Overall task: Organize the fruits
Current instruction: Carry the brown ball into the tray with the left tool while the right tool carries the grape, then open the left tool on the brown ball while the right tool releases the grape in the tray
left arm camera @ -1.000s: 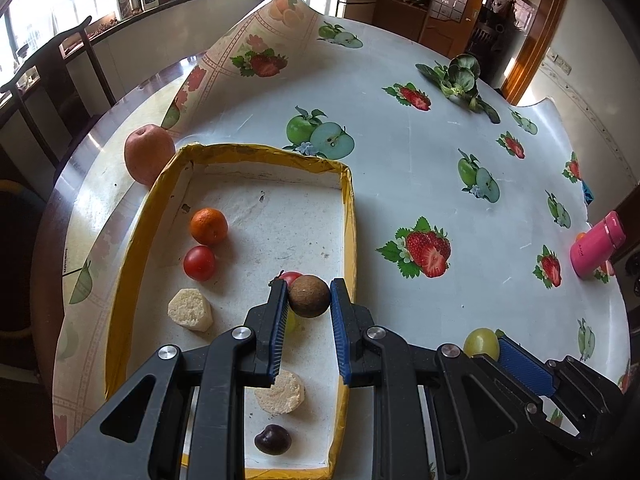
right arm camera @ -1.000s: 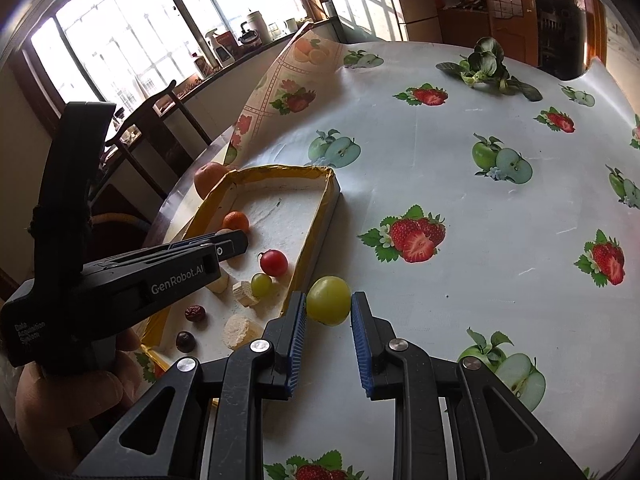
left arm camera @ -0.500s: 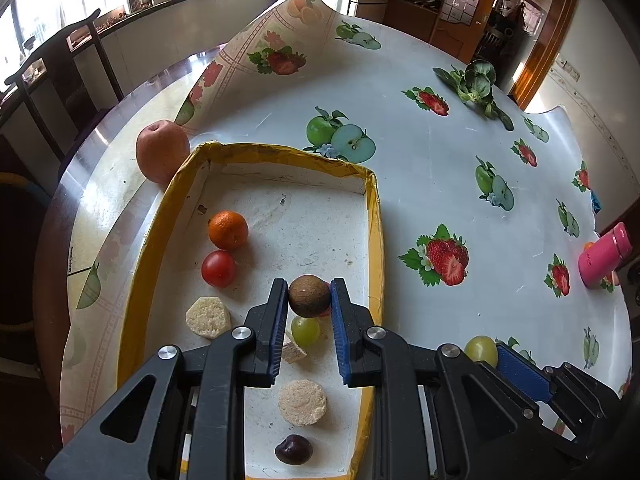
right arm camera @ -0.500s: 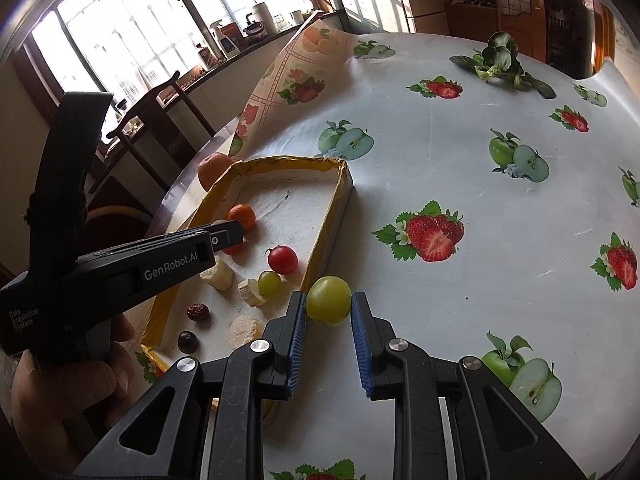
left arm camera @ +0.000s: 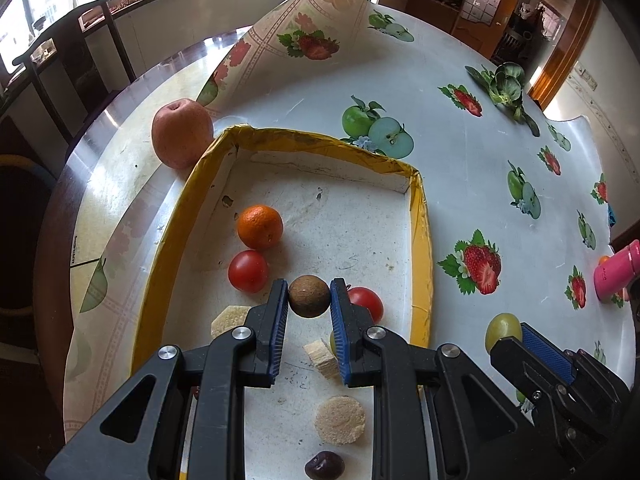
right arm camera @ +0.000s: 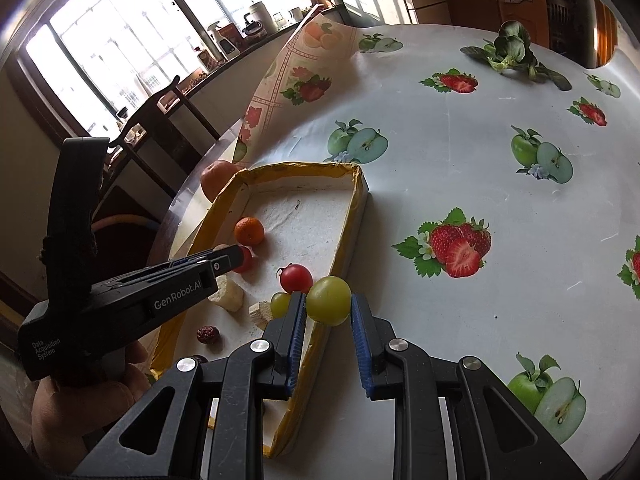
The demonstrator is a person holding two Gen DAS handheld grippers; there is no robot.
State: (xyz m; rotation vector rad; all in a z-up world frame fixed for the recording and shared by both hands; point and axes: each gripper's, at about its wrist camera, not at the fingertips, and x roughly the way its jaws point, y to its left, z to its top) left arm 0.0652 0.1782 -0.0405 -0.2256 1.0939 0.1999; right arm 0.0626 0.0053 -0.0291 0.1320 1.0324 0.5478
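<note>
My left gripper (left arm camera: 309, 297) is shut on a small round brown fruit (left arm camera: 309, 296) and hangs over the middle of the yellow-rimmed tray (left arm camera: 423, 240). In the tray lie an orange (left arm camera: 260, 227), two red tomatoes (left arm camera: 248, 271), pale cut pieces (left arm camera: 340, 420) and a dark date (left arm camera: 324, 465). My right gripper (right arm camera: 329, 301) is shut on a large green grape (right arm camera: 329, 300), held above the tray's right rim (right arm camera: 352, 224). A smaller green grape (right arm camera: 280, 304) and a red tomato (right arm camera: 296, 278) sit just inside that rim. The left gripper's black body (right arm camera: 120, 292) fills the left of the right wrist view.
A big reddish apple (left arm camera: 182, 134) rests outside the tray's far left corner. A leafy green vegetable (left arm camera: 506, 84) lies far across the fruit-print tablecloth. A pink bottle (left arm camera: 618, 270) stands at the right edge. The cloth's corner (left arm camera: 320, 12) curls up behind the tray; a chair stands beyond.
Both grippers moved leftward over the tray, each still holding its fruit. The left one sank lower toward the tray floor; the right one now reaches the tray's right rim.
</note>
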